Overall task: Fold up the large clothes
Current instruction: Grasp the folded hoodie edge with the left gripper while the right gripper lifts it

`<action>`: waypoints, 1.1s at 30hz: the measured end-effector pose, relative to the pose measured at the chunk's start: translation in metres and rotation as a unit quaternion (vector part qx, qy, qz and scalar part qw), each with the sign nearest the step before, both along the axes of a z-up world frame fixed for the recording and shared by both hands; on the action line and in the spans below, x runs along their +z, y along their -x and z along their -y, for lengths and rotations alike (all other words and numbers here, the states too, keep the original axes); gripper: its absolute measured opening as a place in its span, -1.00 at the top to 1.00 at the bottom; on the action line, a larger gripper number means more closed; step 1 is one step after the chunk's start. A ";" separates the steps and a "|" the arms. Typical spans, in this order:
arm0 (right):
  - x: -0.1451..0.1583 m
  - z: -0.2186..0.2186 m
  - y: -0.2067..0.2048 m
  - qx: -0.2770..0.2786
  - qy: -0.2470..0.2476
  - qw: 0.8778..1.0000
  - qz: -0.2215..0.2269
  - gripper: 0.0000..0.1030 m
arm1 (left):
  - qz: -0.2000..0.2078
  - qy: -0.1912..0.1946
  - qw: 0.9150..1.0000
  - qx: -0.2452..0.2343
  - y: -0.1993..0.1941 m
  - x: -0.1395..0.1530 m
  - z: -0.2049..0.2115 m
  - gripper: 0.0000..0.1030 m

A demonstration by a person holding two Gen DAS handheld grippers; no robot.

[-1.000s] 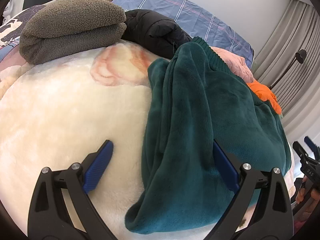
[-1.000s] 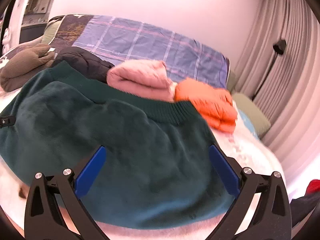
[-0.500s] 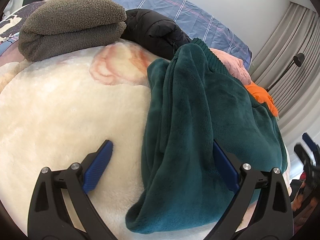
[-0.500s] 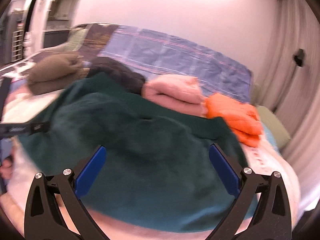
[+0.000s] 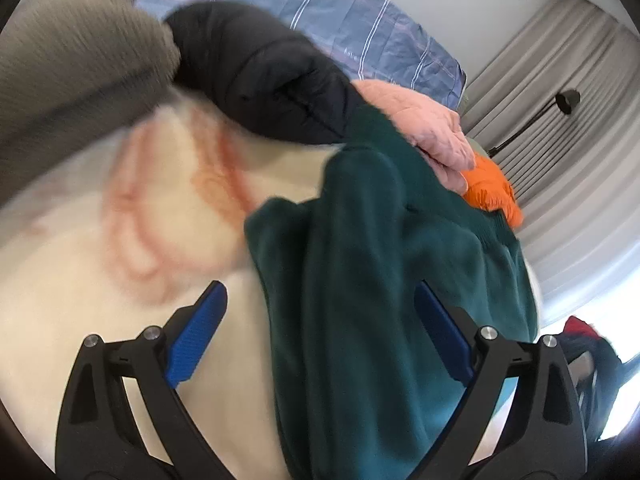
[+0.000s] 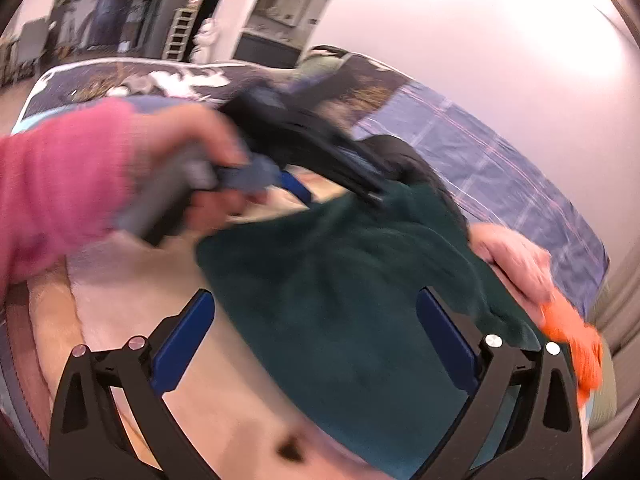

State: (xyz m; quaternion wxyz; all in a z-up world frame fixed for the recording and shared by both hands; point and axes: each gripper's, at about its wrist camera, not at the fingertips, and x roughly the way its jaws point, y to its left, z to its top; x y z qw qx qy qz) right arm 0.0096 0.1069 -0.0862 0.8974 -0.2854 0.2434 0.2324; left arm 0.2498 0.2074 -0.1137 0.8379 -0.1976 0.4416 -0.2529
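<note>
A dark green fleece garment (image 5: 360,280) lies partly folded on the cream plush bed blanket (image 5: 100,300), beside folded clothes. Both the left hand-held gripper (image 5: 320,332) and the right hand-held gripper (image 6: 316,332) hang above it, fingers apart, holding nothing; further folds likely remain.

Both grippers, the left gripper (image 5: 320,332) and the right gripper (image 6: 316,332), have black angular frames, ribbed blue pads (image 5: 196,344) and silver screws (image 5: 489,331); the person wears a pink knit sleeve (image 6: 56,184).

My left gripper (image 5: 318,330) now sits farther up the teal garment (image 5: 384,280), closer to the black jacket (image 5: 264,80). My right gripper (image 6: 316,330) swings leftward; my hand (image 6: 192,168) enters its view.
</note>
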 end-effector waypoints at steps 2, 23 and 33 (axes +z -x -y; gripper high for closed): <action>-0.006 -0.016 -0.006 0.013 0.014 1.000 -0.003 -0.92 | -0.017 0.016 1.000 -0.010 -0.021 -0.011 -0.003 -0.84; 0.049 0.002 -0.024 -0.008 -0.146 0.989 -0.031 0.93 | 0.047 0.090 0.994 -0.042 -0.017 0.039 0.010 0.38; 0.122 0.131 0.009 -0.055 -0.293 0.954 0.022 0.98 | 0.096 0.009 0.992 -0.075 0.002 0.137 0.100 0.39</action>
